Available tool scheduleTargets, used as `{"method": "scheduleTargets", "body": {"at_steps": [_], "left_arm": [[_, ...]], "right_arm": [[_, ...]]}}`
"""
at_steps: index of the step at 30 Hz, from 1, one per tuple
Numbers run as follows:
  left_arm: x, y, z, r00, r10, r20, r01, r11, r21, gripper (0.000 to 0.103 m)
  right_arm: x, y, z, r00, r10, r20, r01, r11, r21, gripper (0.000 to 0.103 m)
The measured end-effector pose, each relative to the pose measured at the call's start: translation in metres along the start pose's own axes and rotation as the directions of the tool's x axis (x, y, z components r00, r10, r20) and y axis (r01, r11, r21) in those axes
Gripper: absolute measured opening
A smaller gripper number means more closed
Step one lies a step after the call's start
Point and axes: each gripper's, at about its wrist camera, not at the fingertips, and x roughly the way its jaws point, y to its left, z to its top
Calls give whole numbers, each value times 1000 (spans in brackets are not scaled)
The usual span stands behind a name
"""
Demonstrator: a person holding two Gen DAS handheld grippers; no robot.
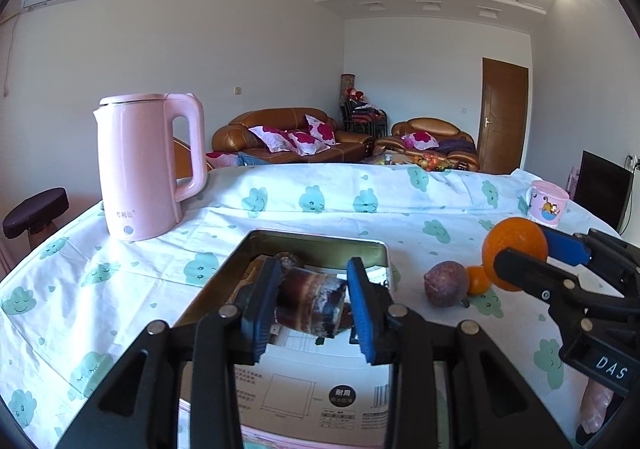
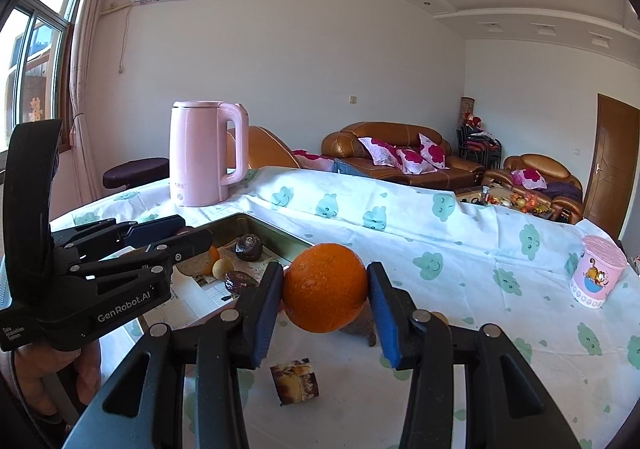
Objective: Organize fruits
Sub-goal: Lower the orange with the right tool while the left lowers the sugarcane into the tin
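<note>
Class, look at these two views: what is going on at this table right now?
A person is sorting fruit with a hand-held tool in each hand. The left tool is shut on a dark sugarcane piece over the metal tray, which already holds several fruits. The right tool grips a large orange above the tablecloth. A passion fruit, a small orange and another sugarcane piece lie outside the tray.
</note>
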Motion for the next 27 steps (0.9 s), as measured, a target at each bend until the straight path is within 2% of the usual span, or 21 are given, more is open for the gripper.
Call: {"method": "scheduleTargets", "body": {"at_steps": [14, 27], "left_arm": [[9, 29, 0, 996, 65, -64, -67, 997, -31, 36], [18, 40, -4, 992, 62, -110, -67, 997, -46, 36]], "right_arm": [[28, 31, 23, 998, 67, -15, -67, 997, -46, 45], [47, 51, 24, 993, 108, -47, -110, 993, -50, 45]]}}
